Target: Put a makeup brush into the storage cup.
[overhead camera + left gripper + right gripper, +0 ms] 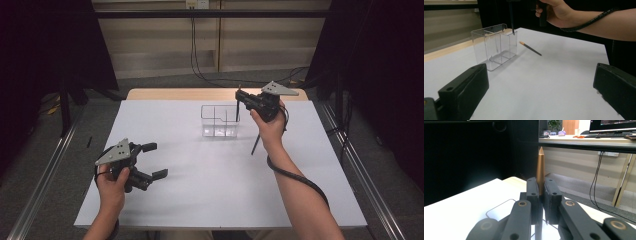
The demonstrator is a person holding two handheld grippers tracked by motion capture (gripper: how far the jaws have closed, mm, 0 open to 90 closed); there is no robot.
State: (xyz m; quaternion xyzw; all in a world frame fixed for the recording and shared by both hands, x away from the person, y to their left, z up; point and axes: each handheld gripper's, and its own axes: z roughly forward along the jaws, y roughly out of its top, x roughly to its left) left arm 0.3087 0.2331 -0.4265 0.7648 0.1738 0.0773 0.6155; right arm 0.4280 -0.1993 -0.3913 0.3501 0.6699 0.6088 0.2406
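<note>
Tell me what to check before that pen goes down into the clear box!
1. Right tool shut on the held pen: ok.
2. Held pen upright, lower end at the clear box rim: ok.
3. Which compartment it is over: cannot tell.
4. Box standing upright on the white table: ok.
5. Left tool open and well apart from the box: ok.
6. Second pen lying on the table beside the box, not blocking it: ok.
</note>
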